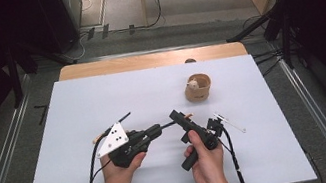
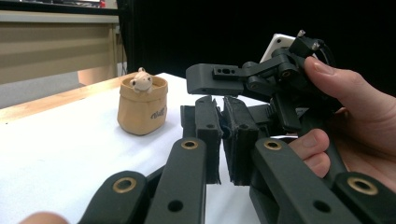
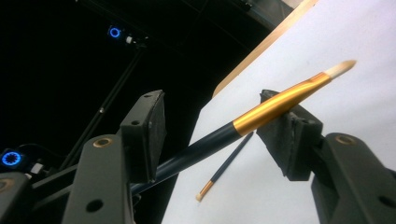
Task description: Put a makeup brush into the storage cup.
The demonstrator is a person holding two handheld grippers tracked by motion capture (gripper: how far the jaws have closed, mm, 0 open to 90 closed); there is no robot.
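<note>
Your left gripper [image 2: 223,140] is pressed together on the dark brush handle; your right gripper [image 3: 224,126] is spread around that gold-banded brush [image 3: 261,109], pads not squeezing; second brush [image 3: 229,164] on the table [image 1: 102,102]; tan pot [image 1: 198,88] well behind.
</note>
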